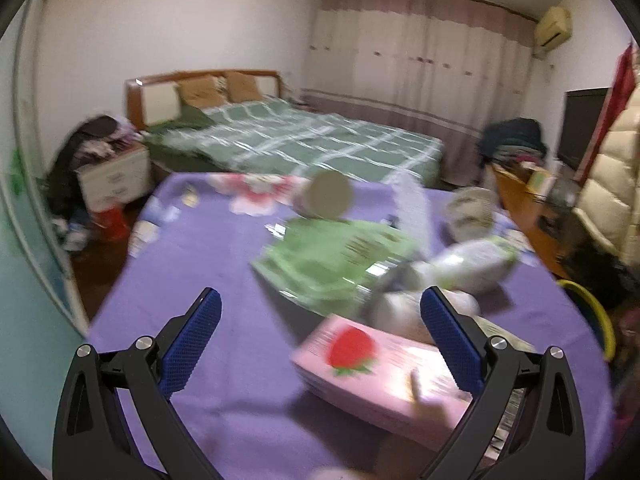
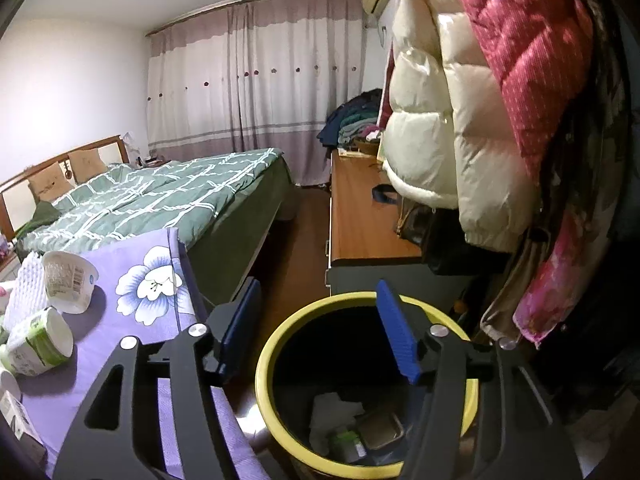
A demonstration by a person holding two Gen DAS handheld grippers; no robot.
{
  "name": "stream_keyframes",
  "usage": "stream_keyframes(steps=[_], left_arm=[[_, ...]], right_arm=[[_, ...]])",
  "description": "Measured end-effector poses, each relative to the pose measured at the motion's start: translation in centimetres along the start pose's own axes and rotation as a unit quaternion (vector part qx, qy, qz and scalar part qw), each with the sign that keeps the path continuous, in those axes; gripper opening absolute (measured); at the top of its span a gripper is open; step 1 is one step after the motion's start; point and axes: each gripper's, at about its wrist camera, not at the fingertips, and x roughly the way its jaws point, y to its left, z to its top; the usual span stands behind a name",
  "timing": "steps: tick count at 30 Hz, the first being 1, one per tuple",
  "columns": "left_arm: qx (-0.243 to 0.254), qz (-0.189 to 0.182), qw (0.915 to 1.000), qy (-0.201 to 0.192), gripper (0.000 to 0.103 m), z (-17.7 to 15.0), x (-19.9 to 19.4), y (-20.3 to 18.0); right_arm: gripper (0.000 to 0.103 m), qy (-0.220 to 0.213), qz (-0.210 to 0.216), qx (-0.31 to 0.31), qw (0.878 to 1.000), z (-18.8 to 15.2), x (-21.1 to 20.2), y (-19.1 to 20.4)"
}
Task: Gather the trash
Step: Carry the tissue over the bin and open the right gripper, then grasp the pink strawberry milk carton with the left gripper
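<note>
My left gripper (image 1: 320, 312) stands open over the purple cloth (image 1: 208, 264), nothing between its blue pads. A pink carton with a strawberry (image 1: 360, 360) lies just ahead, against the right finger. Beyond it lie a green bag (image 1: 336, 264), a round cup lying on its side (image 1: 326, 200) and white-green containers (image 1: 476, 264). My right gripper (image 2: 320, 328) hangs open and empty above the yellow-rimmed bin (image 2: 272, 360), which holds crumpled paper and packaging (image 2: 344, 424). In the right wrist view, a yogurt cup (image 2: 68, 280) and a white-green tub (image 2: 40, 344) rest on the cloth.
A bed with a green checked quilt (image 1: 304, 140) stands behind the table. A wooden sideboard (image 2: 360, 216) runs along the right, with a white puffer coat (image 2: 452, 128) and a red garment (image 2: 528, 60) hanging over the bin. A nightstand piled with clothes (image 1: 112, 168) sits at the left.
</note>
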Motion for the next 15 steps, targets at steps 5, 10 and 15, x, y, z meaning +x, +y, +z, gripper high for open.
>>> stream_keyframes(steps=[5, 10, 15], left_arm=[[-0.015, -0.019, 0.9991, 0.036, 0.098, -1.4, -1.3, -2.8], [-0.004, 0.009, 0.9984, 0.055, 0.098, -2.6, -0.3, -6.2], [-0.013, 0.026, 0.9959, 0.086, 0.098, -3.6, 1.5, -6.6]], right_arm=[[0.062, -0.004, 0.000, -0.010, 1.000, 0.0, -0.1, 0.5], [0.062, 0.000, 0.007, -0.001, 1.000, 0.0, 0.0, 0.3], [0.062, -0.003, 0.008, -0.005, 1.000, 0.0, 0.0, 0.3]])
